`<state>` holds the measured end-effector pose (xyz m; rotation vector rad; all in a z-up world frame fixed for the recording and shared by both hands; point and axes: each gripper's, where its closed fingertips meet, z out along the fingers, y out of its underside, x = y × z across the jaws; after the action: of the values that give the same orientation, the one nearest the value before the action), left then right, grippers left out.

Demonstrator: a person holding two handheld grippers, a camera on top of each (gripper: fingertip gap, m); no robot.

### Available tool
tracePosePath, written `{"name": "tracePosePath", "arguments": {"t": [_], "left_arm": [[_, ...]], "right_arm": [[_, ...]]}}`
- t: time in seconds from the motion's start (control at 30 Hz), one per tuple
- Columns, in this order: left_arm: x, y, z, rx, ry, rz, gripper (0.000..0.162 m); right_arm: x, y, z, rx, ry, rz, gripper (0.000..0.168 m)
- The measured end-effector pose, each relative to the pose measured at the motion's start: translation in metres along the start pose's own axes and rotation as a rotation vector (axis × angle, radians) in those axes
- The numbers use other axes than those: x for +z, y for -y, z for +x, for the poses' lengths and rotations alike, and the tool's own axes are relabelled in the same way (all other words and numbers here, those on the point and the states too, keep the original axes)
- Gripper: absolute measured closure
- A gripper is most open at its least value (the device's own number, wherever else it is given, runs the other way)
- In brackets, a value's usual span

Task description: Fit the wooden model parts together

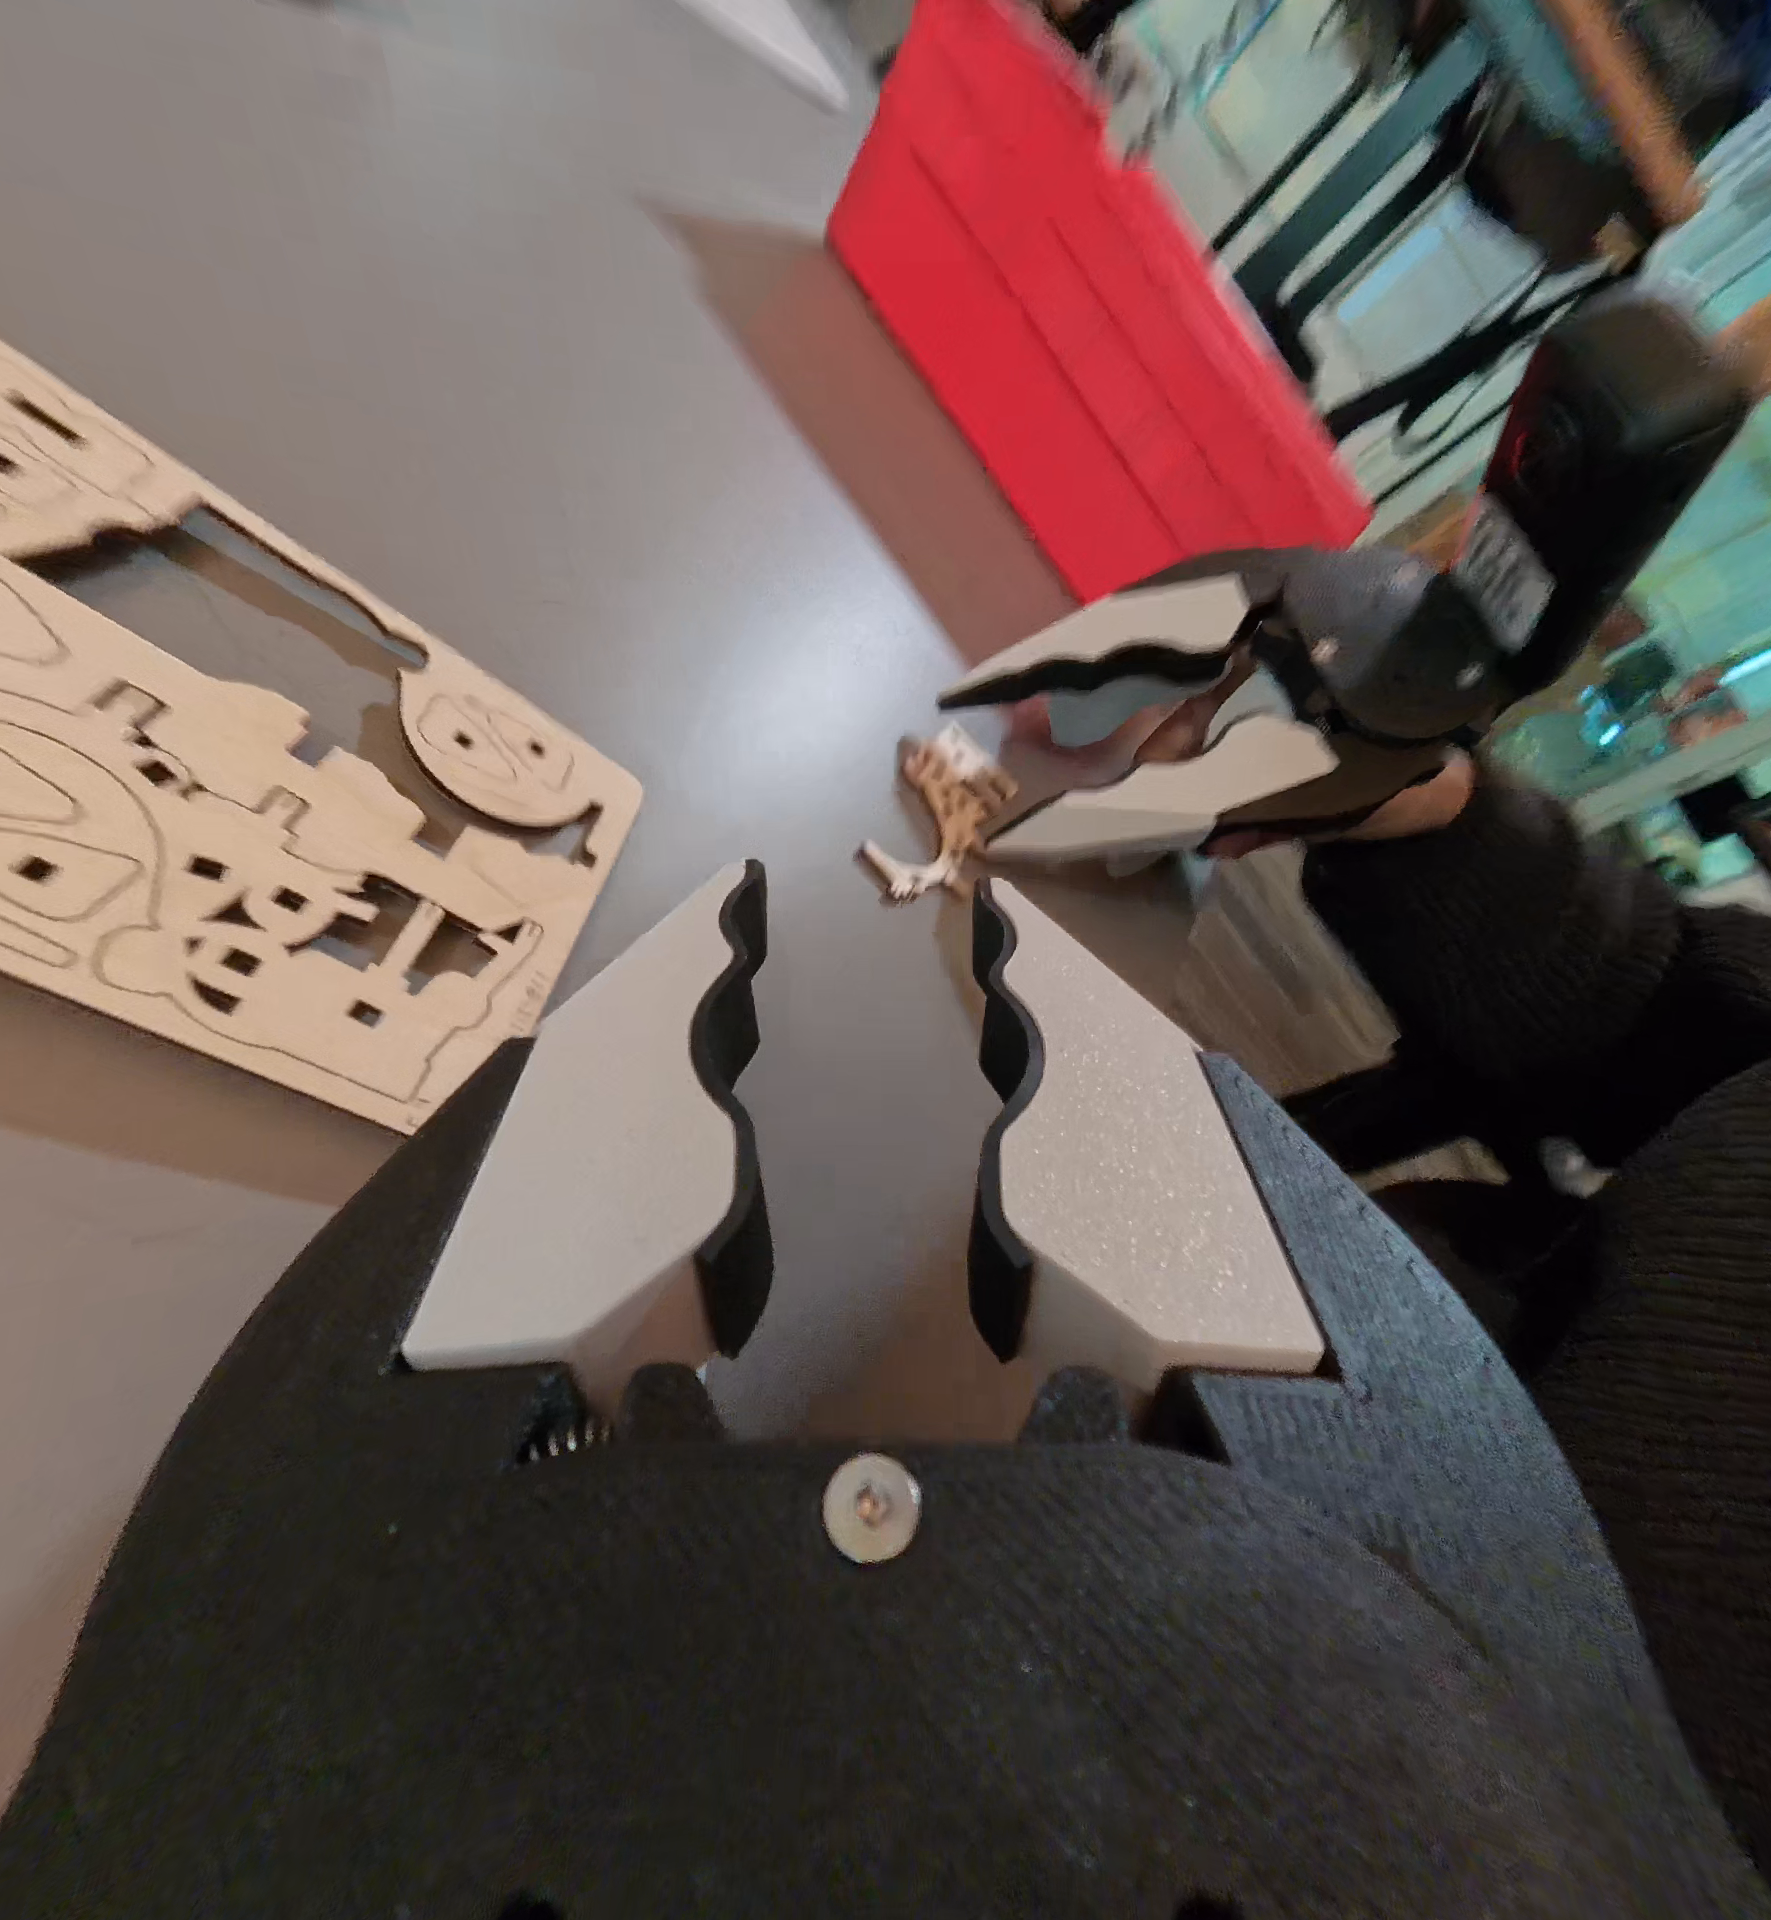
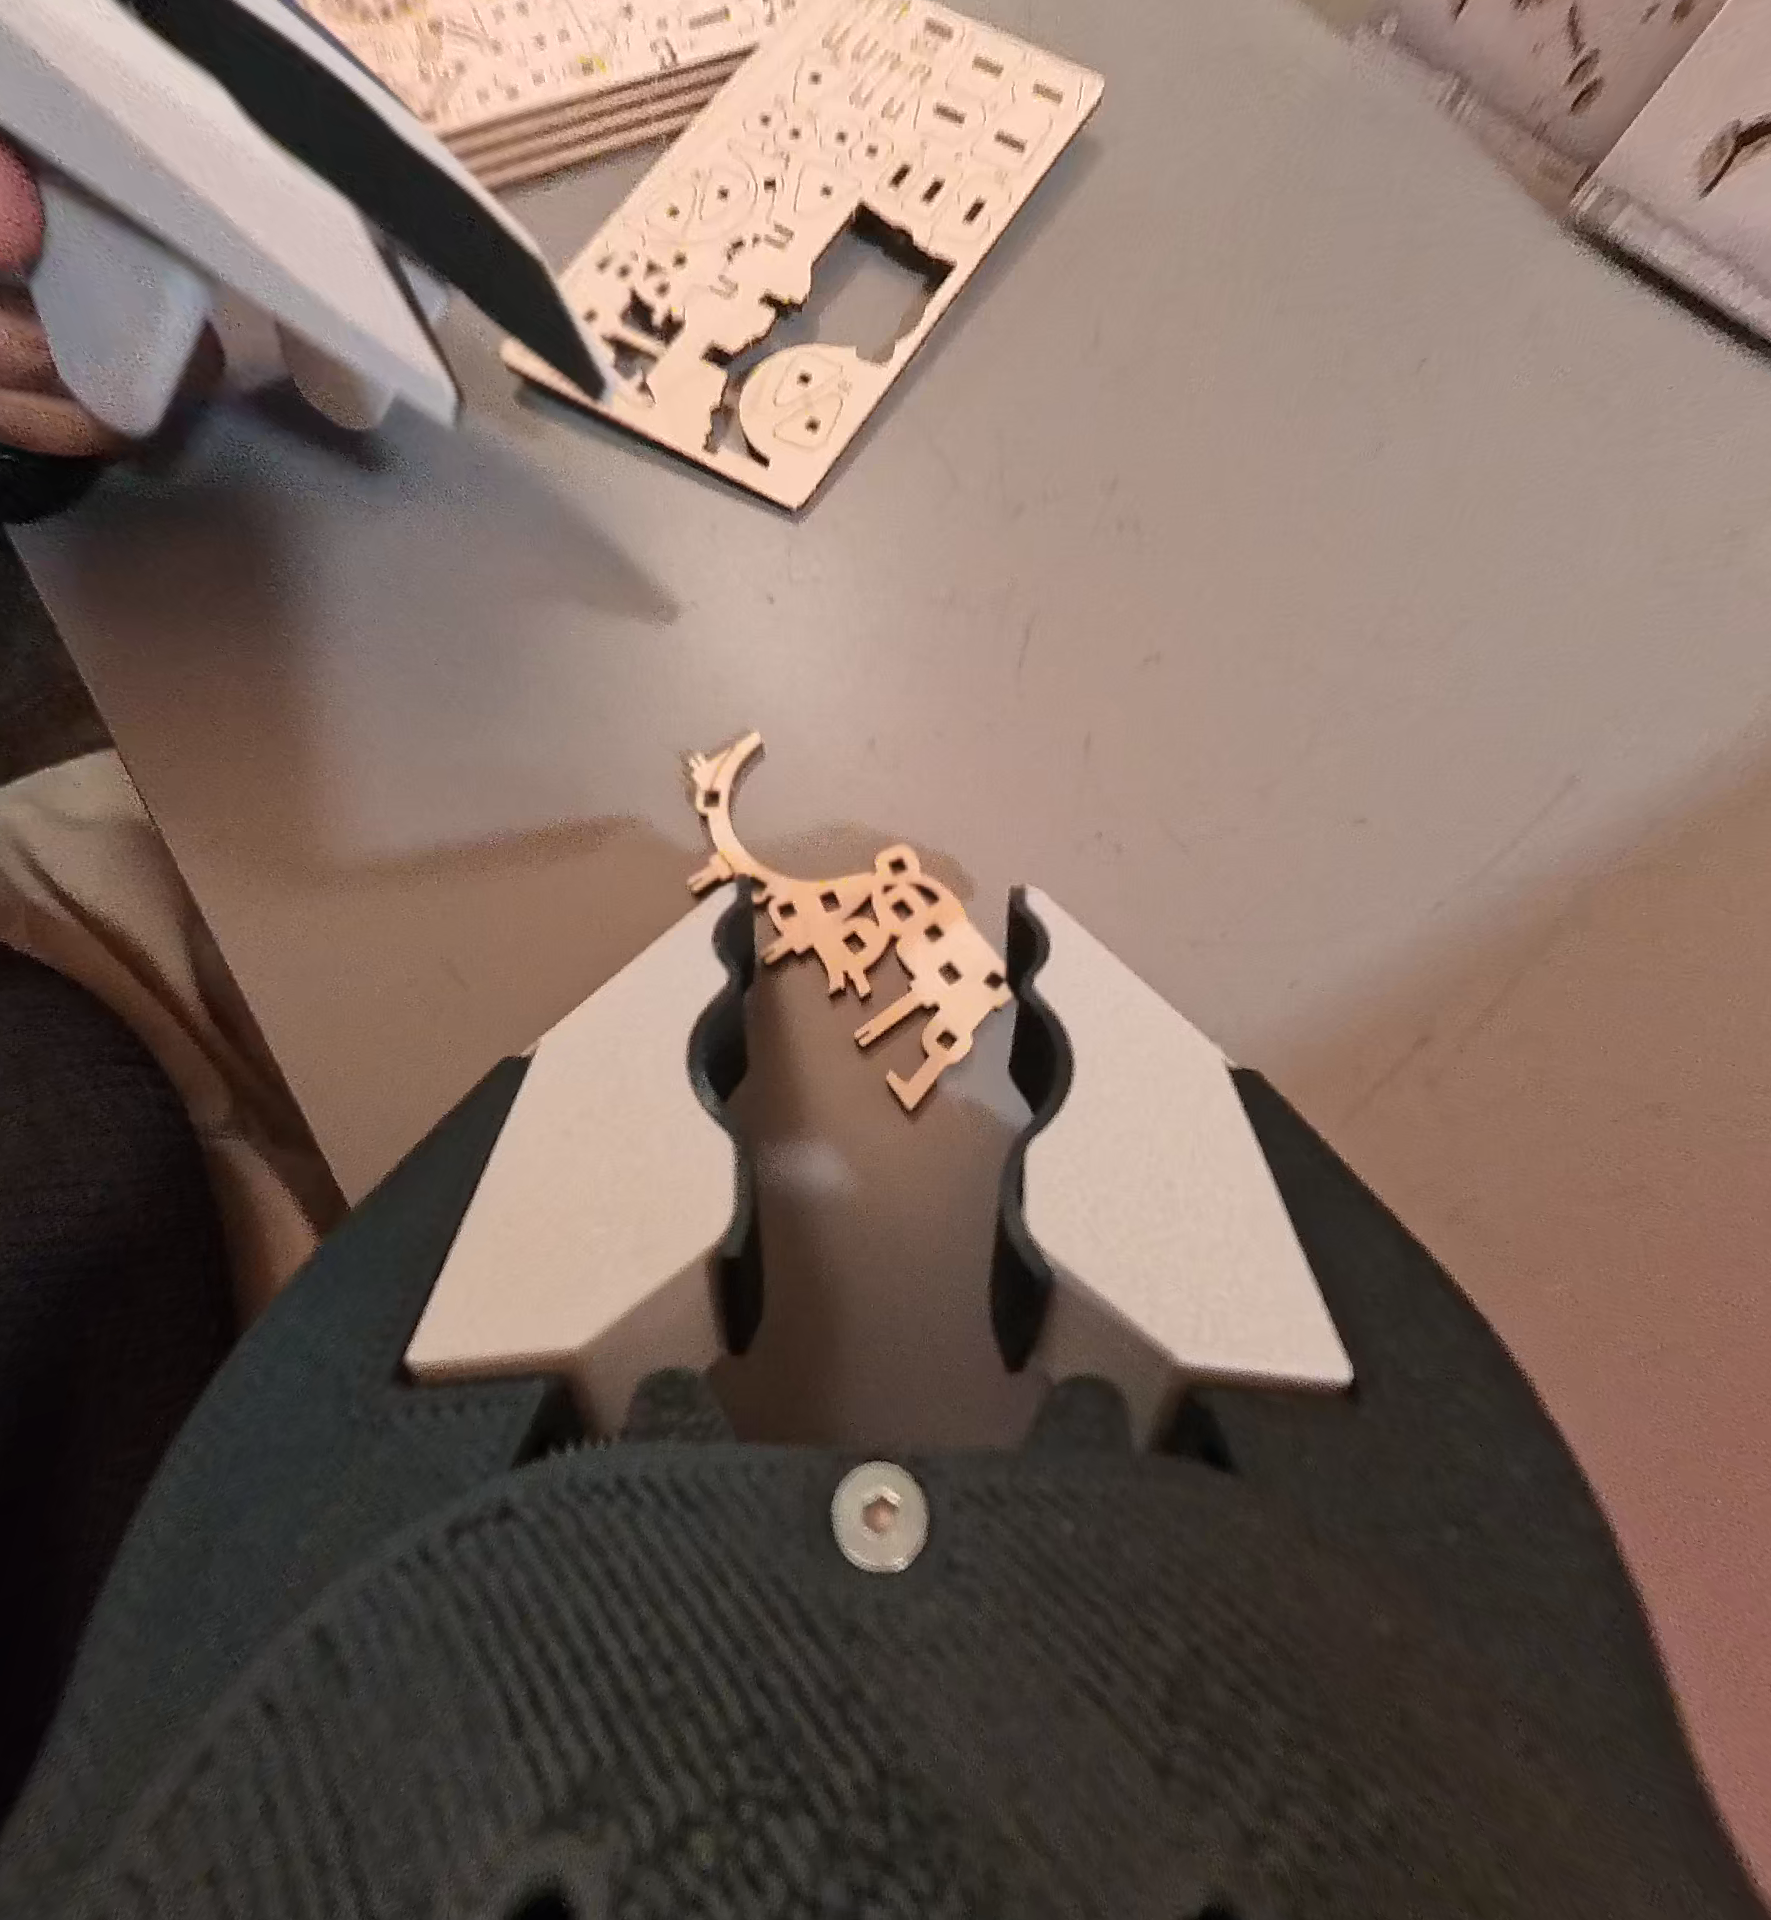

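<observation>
Nearby, wooden sheet [image 2: 808,260] lies beyond cut-out part [image 2: 860,945].

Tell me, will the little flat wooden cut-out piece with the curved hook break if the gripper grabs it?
The little flat wooden cut-out piece looks thin and full of holes, so it is probably light but snappable, especially at its slim curved hook. Lying flat on the grey table, it will likely slide rather than roll, and may be hard for the open right gripper to lift.
</observation>
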<state>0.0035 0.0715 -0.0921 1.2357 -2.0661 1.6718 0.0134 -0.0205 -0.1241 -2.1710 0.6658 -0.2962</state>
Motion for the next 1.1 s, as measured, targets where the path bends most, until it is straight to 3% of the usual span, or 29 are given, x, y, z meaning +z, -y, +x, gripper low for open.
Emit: {"name": "tracePosePath", "arguments": {"t": [0.1,0.2,0.33,0.43,0.6,1.1], "left_arm": [[-0.032,0.043,-0.002,-0.084,-0.042,0.228,0.111],[-0.078,0.071,-0.04,-0.101,0.155,0.416,0.089],[-0.137,0.057,-0.103,0.073,0.716,0.335,0.067],[-0.148,0.045,-0.116,0.177,0.909,0.234,0.06],[-0.135,0.028,-0.133,0.167,0.95,0.115,0.051],[-0.142,0.016,-0.148,0.195,1.019,-0.017,0.051]], "right_arm": [[-0.005,0.011,0.005,-0.022,-0.032,0.067,0.122],[-0.007,0.016,0.009,-0.027,-0.051,0.097,0.125],[-0.007,0.017,0.01,-0.017,-0.051,0.112,0.127],[-0.005,0.016,0.01,-0.013,-0.049,0.113,0.129],[-0.003,0.014,0.01,-0.001,-0.033,0.098,0.129],[-0.002,0.011,0.007,-0.015,-0.029,0.08,0.13]]}}
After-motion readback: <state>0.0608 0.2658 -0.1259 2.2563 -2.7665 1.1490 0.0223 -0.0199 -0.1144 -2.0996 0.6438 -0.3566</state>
